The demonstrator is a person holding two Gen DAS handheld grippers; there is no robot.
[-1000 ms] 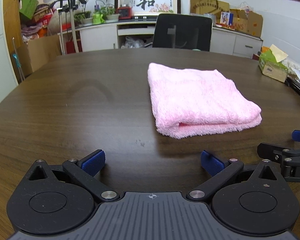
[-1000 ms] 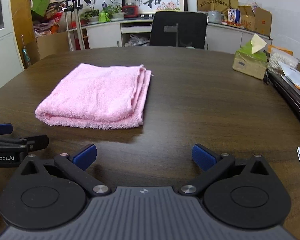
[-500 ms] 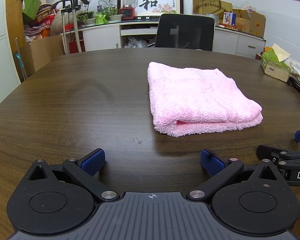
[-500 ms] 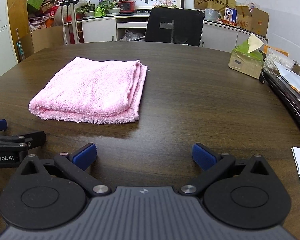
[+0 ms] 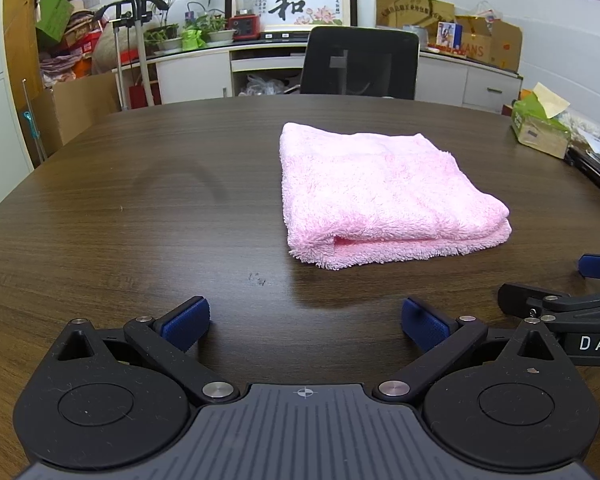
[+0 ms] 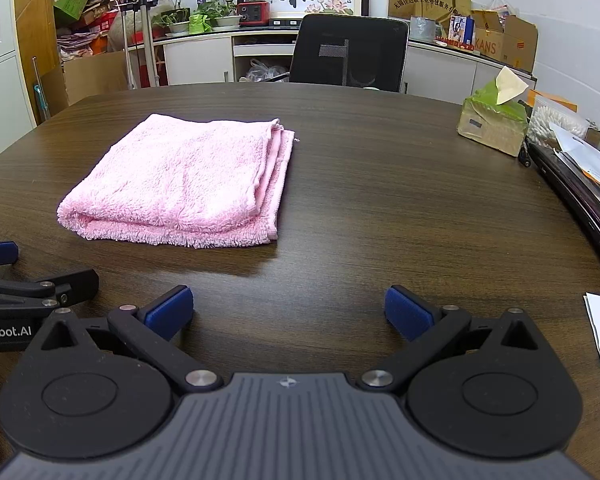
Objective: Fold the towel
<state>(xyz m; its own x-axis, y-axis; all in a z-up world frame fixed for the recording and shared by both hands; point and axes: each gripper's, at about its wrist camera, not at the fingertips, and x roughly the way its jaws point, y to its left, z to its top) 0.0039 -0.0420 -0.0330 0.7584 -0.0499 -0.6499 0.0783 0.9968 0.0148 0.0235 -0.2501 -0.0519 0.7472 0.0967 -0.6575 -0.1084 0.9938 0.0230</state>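
Left wrist view shows the left tongs (image 5: 305, 322) nearest, spread wide with nothing between the blue pads, hovering low over the dark wooden table (image 5: 140, 208); the right tongs (image 6: 288, 312) in their own view are just as wide apart and equally empty. Beyond both lies the pink towel (image 5: 384, 196), already folded into a thick flat stack near the table's middle, with its layered edges showing on its right side. Judging from this, the fold looks finished or nearly so, and the sensible thing is to keep both tongs clear of the towel so the stacked edges are not dragged askew. Farther back stand a black office chair (image 5: 360, 64) and a tissue box (image 6: 492, 124)
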